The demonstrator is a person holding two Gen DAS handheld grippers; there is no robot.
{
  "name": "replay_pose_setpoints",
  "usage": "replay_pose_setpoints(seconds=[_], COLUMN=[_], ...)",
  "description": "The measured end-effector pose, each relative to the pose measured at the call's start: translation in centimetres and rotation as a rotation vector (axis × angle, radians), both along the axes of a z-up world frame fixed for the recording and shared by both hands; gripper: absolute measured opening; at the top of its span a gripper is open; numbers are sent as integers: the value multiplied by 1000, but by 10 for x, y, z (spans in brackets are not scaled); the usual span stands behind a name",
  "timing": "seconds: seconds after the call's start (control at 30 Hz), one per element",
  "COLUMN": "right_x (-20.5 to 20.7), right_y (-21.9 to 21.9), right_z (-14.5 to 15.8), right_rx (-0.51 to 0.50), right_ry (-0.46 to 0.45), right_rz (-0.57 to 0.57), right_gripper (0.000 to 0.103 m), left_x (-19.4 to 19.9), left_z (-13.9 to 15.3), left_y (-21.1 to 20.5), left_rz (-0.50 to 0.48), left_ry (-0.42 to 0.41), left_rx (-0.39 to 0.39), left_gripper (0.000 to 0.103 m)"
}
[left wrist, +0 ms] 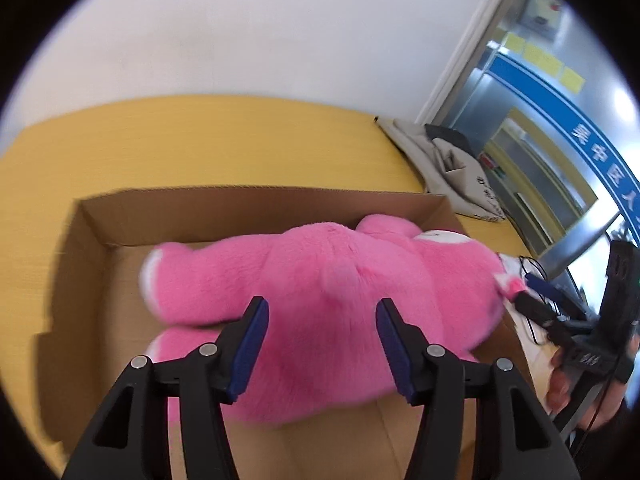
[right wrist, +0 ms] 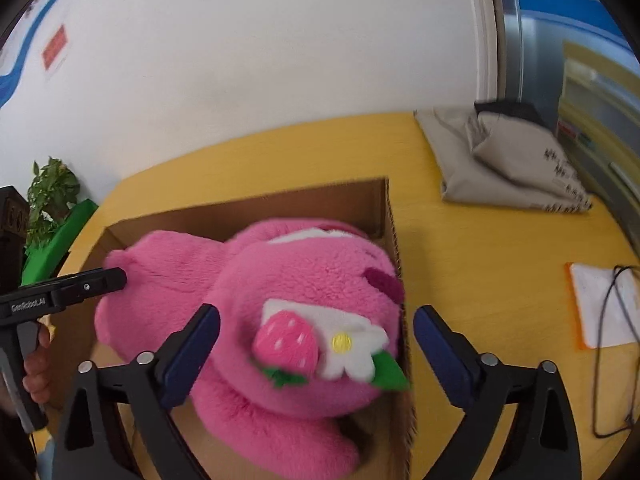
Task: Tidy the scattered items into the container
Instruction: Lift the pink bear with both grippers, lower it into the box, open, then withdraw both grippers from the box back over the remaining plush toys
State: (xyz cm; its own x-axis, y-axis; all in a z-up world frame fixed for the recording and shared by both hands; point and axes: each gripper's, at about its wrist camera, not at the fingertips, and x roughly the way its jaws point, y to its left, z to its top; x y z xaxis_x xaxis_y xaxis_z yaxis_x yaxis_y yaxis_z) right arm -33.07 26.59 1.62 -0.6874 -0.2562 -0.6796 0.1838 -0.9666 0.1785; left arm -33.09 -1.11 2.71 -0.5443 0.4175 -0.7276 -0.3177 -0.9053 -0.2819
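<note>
- I am holding the left gripper with its jaws spread wide, nothing between the blue pads; it is hovering over the rear of the pink plush bear, not pinching it.
- I am holding the right gripper just as wide apart and empty, poised above the bear's head by the strawberry patch.
- The bear is lying on its side inside the cardboard box, filling most of it; its head is pressing toward the box's right wall, and I cannot tell whether it is fully below the rim.
- To finish this step well, I am judging that both tools should lift straight up, keeping the jaws apart so the pads do not drag fur and tip the toy out (plush springs back readily).
- If the head is riding over the wall, a gentle downward nudge with a finger's flat side should seat it.
- The right wrist view is showing what the left is not: the strawberry and flower, a plant at the desk's far left corner, a white pad with an orange border near the right edge.
- The left wrist view alone is showing the bear's white-soled foot and the box's bare left end.
- Both are showing grey folded cloth at the desk's far right corner.
</note>
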Motion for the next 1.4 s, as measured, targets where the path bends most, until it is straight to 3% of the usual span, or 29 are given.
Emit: replay_pose_setpoints(seconds=[0.07, 0.13, 0.2, 0.27, 0.37, 0.47, 0.57, 0.67, 0.83, 1.07, 1.17, 1.27, 1.4], right_x=[30, 54, 76, 87, 88, 91, 105, 117, 132, 201, 254, 297, 344], right_y=[5, 5, -3, -12, -18, -15, -13, -10, -4, -4, -12, -24, -27], right_z=[22, 33, 28, 14, -19, -44, -56, -55, -43, 37, 73, 88, 85], right_rx=[-33, -57, -45, -49, -43, -2, 55, 75, 88, 95, 172, 247, 315], right_ry=[36, 25, -26, -88, -236, -319, -294, -289, -250, 19, 139, 228, 278], right_rz=[81, 178, 288, 345, 327, 265, 278, 257, 224, 127, 114, 106, 63], right_gripper=[103, 103, 103, 103, 103, 103, 102, 102, 102, 103, 103, 103, 103], left_x=[26, 54, 69, 79, 90, 105, 117, 123, 131, 193, 238, 280, 325], left_z=[18, 24, 13, -14, -45, -62, -69, -70, -59, 36, 67, 74, 65], left_y=[-9, -20, -28, -44, -66, -70, -62, -68, -68, -59, -49, -39, -29], left_rz=[-1, -1, 6, 30, 68, 33, -8, -3, 30, 136, 169, 235, 252], left_ry=[44, 58, 14, -91, -222, -274, -281, -299, -225, 156, 260, 284, 264], left_rx=[-43, -107, -185, -234, -194, -142, -151, -100, -119, -169, -202, -264, -208], left_gripper=[62, 78, 78, 78, 76, 76, 76, 76, 76, 77, 79, 79, 79])
